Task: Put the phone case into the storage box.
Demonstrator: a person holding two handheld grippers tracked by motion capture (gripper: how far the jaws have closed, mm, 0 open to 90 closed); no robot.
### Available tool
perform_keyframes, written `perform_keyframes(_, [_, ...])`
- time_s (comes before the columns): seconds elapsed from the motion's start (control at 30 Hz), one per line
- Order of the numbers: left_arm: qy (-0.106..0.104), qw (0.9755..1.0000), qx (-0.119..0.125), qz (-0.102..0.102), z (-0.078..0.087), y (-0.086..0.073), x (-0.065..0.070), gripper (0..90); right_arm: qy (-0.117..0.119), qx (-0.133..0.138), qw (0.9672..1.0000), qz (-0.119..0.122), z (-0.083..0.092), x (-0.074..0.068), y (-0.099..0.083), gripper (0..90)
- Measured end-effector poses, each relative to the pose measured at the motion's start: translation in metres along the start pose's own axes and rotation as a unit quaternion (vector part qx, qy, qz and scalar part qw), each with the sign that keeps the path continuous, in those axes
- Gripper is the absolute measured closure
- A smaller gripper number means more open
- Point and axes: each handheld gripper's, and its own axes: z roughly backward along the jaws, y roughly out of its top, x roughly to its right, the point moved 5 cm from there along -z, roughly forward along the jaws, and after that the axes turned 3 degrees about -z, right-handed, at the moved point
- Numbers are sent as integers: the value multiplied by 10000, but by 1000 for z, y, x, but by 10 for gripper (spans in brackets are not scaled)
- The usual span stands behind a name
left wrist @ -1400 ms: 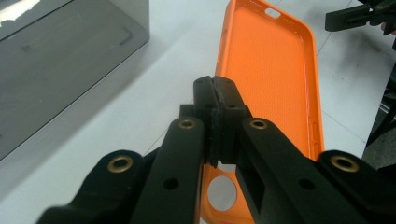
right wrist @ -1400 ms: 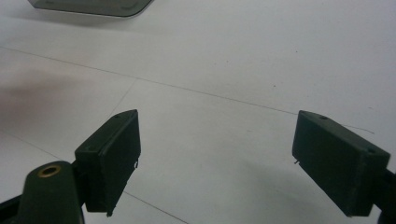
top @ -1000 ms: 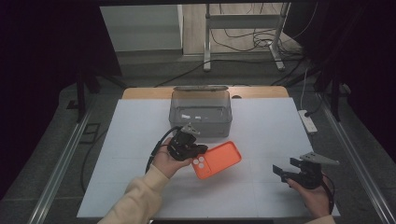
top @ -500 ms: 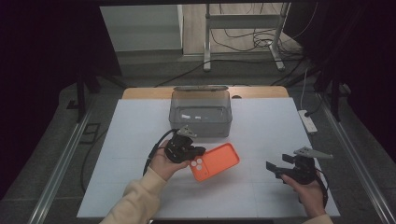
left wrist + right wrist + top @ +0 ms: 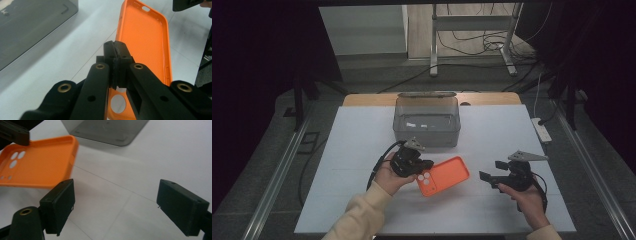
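Between the left gripper's clamped fingers, the orange case's edge hides (right gripper gapes empty).

an orange phone case, hollow side up, camera cutouts at its near end, pinched at that end's edge by the left gripper, lying level.

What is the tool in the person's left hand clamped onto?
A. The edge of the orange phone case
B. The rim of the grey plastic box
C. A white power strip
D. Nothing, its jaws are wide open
A: in the left gripper view the left tool has its jaws pressed together on the rim of the orange phone case near the camera cut-out, and the high view shows the case sticking out from it.
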Motion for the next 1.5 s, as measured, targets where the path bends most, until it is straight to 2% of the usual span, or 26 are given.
perform_keyframes(0.23, [-13,10000,-9,-29,-1,-1,1,894,153,-121,9997,119,-13,-13,7,151])
perform_keyframes(0.7, [-7,10000,9,-15,1,-1,1,894,344,-138,9992,168,-24,-25,17,151])
perform_keyframes(1.1, [-3,10000,45,-54,1,-1,2,894,576,-372,9974,207,-45,-38,19,155])
perform_keyframes(1.37, [-9,9999,106,-95,3,-1,3,894,890,-479,9947,180,-53,-44,17,246])
perform_keyframes(1.5, [6,9999,121,-110,4,0,4,894,954,-480,9939,269,-53,-47,16,308])
